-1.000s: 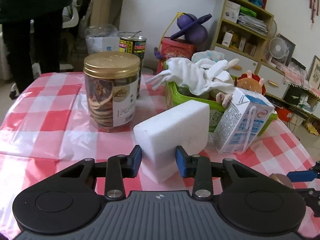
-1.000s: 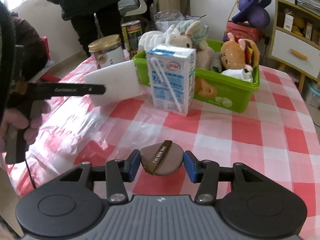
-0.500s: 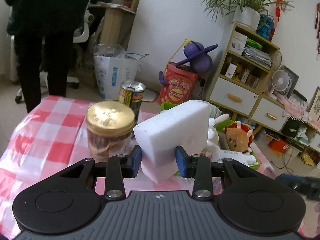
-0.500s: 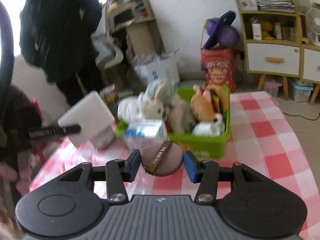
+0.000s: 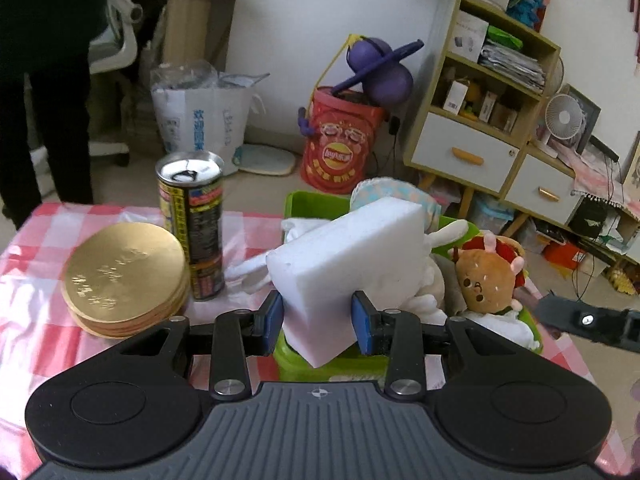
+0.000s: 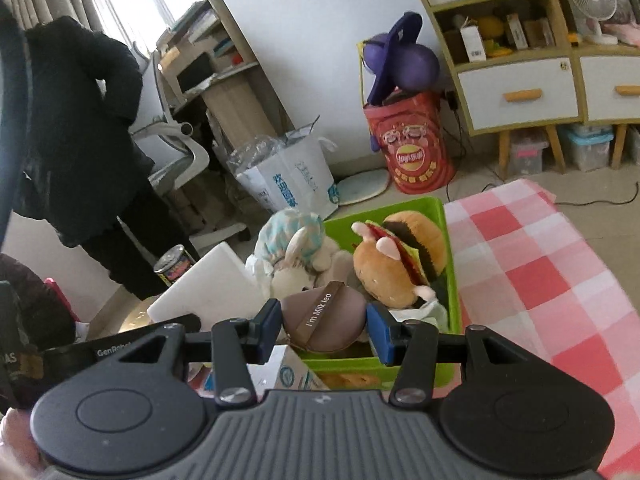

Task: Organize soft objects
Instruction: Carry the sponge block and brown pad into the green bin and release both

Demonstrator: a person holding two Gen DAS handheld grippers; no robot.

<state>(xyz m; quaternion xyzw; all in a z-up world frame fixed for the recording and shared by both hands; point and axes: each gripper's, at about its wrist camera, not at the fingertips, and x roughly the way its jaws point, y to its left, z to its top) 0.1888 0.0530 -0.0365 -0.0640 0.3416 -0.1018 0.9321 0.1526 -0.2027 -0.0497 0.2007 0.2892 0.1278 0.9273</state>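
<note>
My left gripper (image 5: pixel 318 322) is shut on a white sponge block (image 5: pixel 352 258), held up over the near left end of the green basket (image 5: pixel 298 202). My right gripper (image 6: pixel 324 330) is shut on a round brown puff (image 6: pixel 322 318) with a dark strap, raised above the basket's (image 6: pixel 450 264) near edge. Inside the basket lie a burger plush (image 5: pixel 486 276) (image 6: pixel 400 260), a bunny plush in a pale blue bonnet (image 6: pixel 296 248) and white cloth (image 5: pixel 424 300). The sponge (image 6: pixel 208 292) and the left tool show at the left of the right wrist view.
On the red-checked tablecloth (image 5: pixel 44 240) (image 6: pixel 540 264) stand a gold-lidded jar (image 5: pixel 124 272) and a tall tin can (image 5: pixel 192 220), left of the basket. A milk carton (image 6: pixel 288 376) sits under my right gripper. A person in dark clothes (image 6: pixel 80 152) stands beyond the table.
Both grippers have risen from near the tabletop and moved over the basket, carrying the sponge and the puff. The right gripper has rolled, so its view tilts.
</note>
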